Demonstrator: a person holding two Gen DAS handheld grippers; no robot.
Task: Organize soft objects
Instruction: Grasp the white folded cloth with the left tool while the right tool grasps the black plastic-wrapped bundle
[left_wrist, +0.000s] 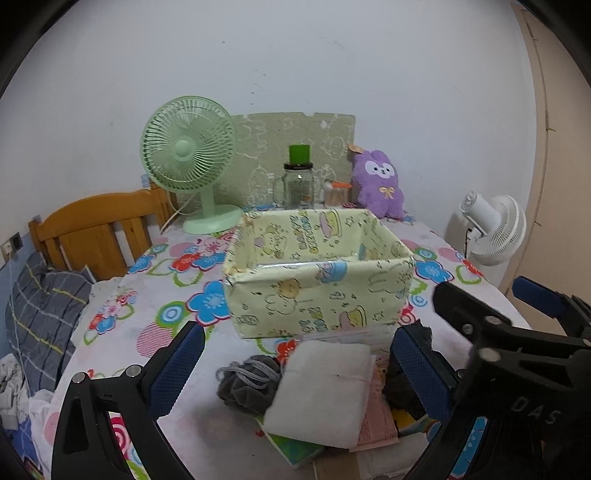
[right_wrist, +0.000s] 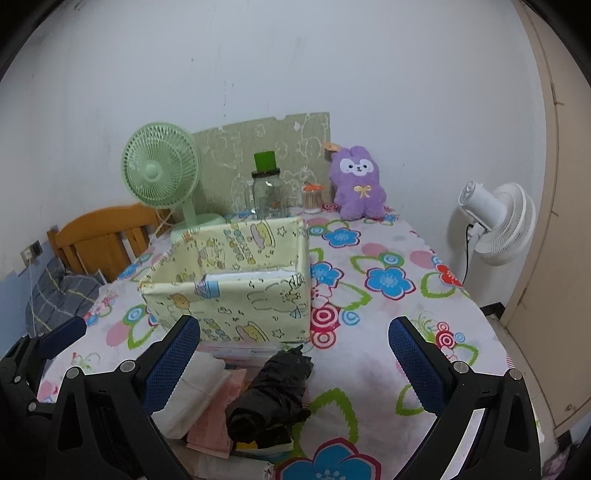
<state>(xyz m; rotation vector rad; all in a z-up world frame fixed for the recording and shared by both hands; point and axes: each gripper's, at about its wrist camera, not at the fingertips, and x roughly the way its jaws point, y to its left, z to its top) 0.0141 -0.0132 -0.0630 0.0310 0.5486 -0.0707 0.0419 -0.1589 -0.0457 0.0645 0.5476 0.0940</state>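
Observation:
A pile of soft things lies on the flowered tablecloth in front of a pale yellow cartoon-print box (left_wrist: 317, 306) (right_wrist: 236, 306). The pile holds a folded white cloth (left_wrist: 321, 384) (right_wrist: 199, 387), a grey knitted bundle (left_wrist: 245, 382), a pink cloth (right_wrist: 218, 421) and a crumpled black piece (right_wrist: 273, 395) (left_wrist: 404, 387). My left gripper (left_wrist: 299, 369) is open, its fingers straddling the white cloth from above. My right gripper (right_wrist: 295, 365) (left_wrist: 506, 301) is open too, above the black piece. What I see of the box's inside looks bare.
Along the wall stand a green desk fan (left_wrist: 188, 147) (right_wrist: 159, 170), a glass jar with a green cap (left_wrist: 298, 184) (right_wrist: 269, 195), a small swab holder (left_wrist: 336, 194) and a purple plush (left_wrist: 380, 184) (right_wrist: 358, 184). A white fan (right_wrist: 498, 221) stands right of the table, a wooden headboard (left_wrist: 99, 229) left.

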